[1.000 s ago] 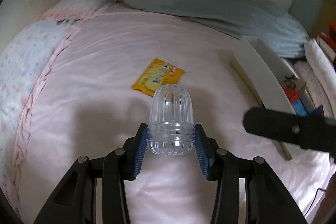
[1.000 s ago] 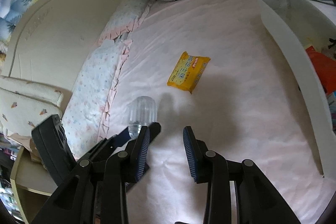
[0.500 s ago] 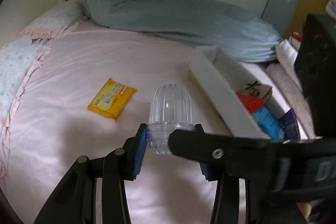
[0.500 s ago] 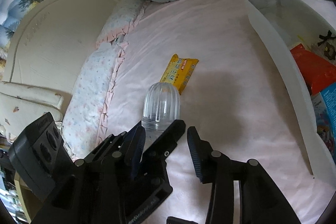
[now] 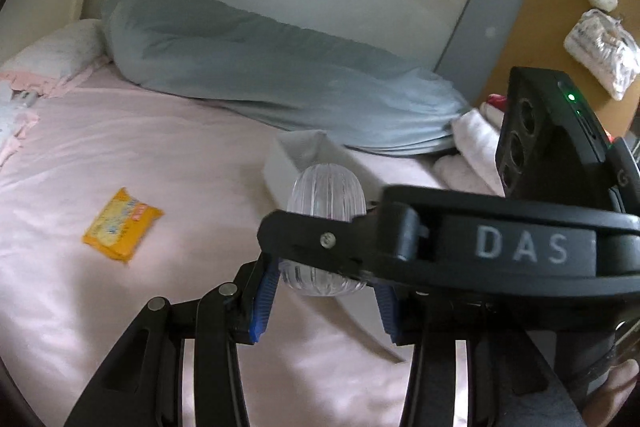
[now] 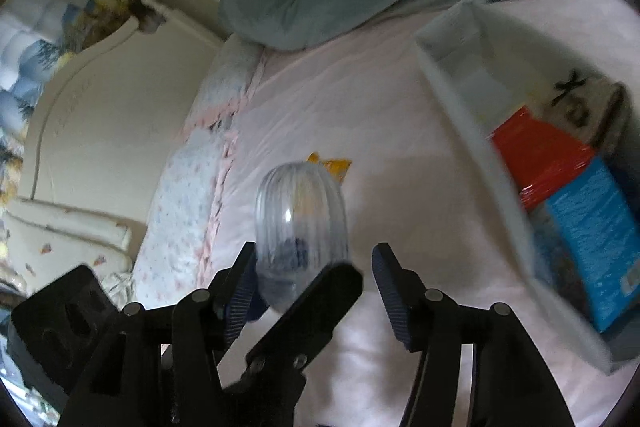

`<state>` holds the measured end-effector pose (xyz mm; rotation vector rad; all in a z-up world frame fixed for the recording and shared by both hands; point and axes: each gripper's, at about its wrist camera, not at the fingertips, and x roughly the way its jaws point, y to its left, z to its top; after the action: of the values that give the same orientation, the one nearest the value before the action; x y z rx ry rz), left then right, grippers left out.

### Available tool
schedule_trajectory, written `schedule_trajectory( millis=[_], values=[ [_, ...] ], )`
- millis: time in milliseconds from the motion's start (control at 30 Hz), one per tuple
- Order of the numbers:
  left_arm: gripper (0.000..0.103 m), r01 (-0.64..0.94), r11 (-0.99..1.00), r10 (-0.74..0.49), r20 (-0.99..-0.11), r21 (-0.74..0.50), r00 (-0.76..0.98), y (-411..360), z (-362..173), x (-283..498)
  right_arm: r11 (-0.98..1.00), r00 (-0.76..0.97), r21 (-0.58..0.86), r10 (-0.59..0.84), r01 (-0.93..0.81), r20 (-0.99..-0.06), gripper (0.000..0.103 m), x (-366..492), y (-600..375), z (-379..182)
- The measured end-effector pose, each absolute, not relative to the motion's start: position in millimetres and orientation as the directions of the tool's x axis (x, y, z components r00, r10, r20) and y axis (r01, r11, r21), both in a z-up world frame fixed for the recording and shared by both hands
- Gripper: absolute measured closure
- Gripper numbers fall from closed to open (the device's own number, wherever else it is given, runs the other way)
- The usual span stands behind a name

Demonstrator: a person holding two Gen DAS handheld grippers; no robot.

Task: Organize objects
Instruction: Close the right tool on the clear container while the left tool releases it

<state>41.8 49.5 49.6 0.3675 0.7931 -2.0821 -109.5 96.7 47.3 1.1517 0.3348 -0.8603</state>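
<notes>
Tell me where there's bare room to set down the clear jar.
Bare pink sheet lies between the yellow packet, the grey bolster and the white box. The box's far end looks empty; its near end is crowded with red and blue packets. Around the clear jar the left claw and opening right claw crowd together.
</notes>
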Motion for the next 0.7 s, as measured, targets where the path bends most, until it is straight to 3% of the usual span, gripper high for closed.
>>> schedule_trajectory(
  millis=[67,133,400,600,700],
  values=[
    [0.06,0.788,-0.427,-0.607,-0.505,-0.445,-0.614,47.7,49.2,36.2,0.139,0.621,0.636,-0.449,0.759,-0.643,0.049,-116.8,99.7,54.5],
    [0.059,0.755,-0.43,-0.596,-0.473,-0.495,-0.649,47.6,47.7,29.7,0.137,0.602,0.623,-0.478,0.77,-0.639,0.06,-123.5,103.2,60.4],
    [0.055,0.649,-0.436,-0.48,-0.449,-0.623,-0.754,43.1,33.4,1.2,0.066,0.519,0.587,-0.552,0.807,-0.652,0.06,-160.1,107.0,64.4],
    [0.056,0.698,-0.432,-0.479,-0.511,-0.571,-0.714,43.1,27.2,-8.7,-0.077,0.224,0.364,-0.665,0.928,-0.712,0.061,-192.2,109.5,73.7],
    [0.056,0.719,-0.422,-0.497,-0.522,-0.552,-0.693,40.9,28.3,-3.6,-0.139,0.23,0.403,-0.637,0.905,-0.736,0.061,-212.6,103.9,63.8]
  ],
)
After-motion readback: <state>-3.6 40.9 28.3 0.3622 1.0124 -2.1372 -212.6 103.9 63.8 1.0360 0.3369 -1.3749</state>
